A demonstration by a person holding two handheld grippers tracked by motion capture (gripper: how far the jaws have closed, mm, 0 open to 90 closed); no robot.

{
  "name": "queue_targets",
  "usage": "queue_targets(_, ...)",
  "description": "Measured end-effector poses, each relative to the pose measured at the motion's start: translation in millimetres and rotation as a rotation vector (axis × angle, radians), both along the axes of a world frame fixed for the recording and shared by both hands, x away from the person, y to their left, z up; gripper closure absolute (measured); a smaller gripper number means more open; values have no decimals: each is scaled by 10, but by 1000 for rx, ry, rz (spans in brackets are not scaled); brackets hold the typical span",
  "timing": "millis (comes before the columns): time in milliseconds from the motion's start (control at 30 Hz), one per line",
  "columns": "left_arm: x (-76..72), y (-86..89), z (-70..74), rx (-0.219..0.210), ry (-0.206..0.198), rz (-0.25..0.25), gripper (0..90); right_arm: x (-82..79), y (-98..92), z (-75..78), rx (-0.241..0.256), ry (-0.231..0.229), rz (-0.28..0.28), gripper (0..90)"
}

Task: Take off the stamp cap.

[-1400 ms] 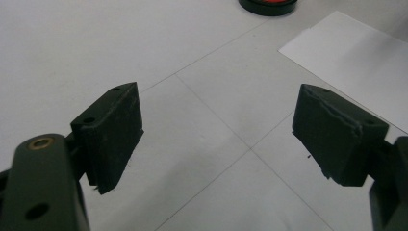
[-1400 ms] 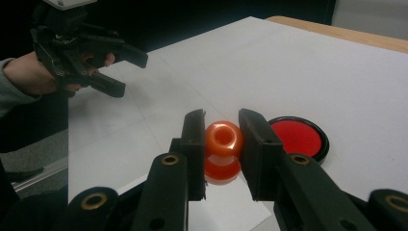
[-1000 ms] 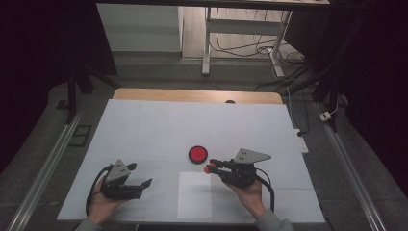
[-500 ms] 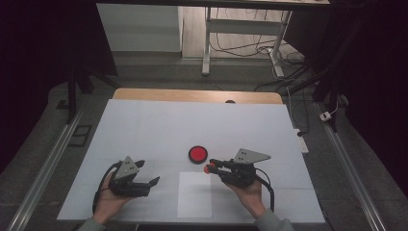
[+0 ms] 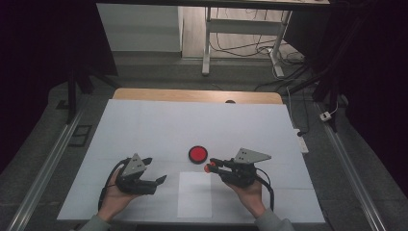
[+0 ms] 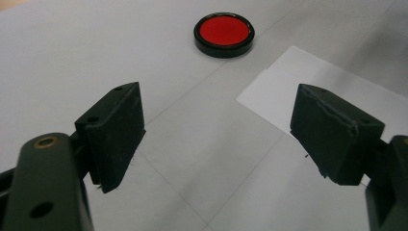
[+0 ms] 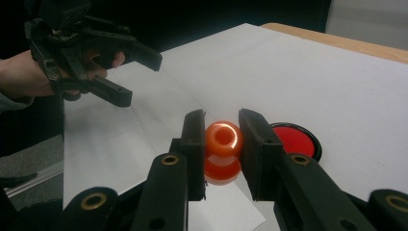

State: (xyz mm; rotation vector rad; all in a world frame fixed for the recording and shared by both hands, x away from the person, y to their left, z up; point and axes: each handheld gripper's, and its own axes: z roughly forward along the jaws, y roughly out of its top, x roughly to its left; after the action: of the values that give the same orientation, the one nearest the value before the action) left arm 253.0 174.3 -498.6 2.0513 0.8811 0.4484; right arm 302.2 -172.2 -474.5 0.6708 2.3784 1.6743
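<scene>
Plainly, the single shallow black dish (image 5: 198, 154) with a red inside held nothing and sat on the white table (image 5: 144, 130), beside one white sheet (image 5: 195, 195). The right gripper (image 5: 211, 166) was clenched on one orange spool-shaped piece (image 7: 223, 152), just above the sheet's far edge and near the dish; its long axis stood roughly upright, the hollow end tipped towards the camera. The left gripper (image 5: 156, 171) was released, its jaws spread wide.
</scene>
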Motion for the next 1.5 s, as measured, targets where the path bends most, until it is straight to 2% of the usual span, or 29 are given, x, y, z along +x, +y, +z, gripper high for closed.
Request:
queue_targets(700,173,-325,86,13,11,-68,197,6,-1,-16,-10,0,-6,717)
queue_targets(1500,248,-698,121,22,27,-158,195,5,-4,-15,-7,-1,-7,717)
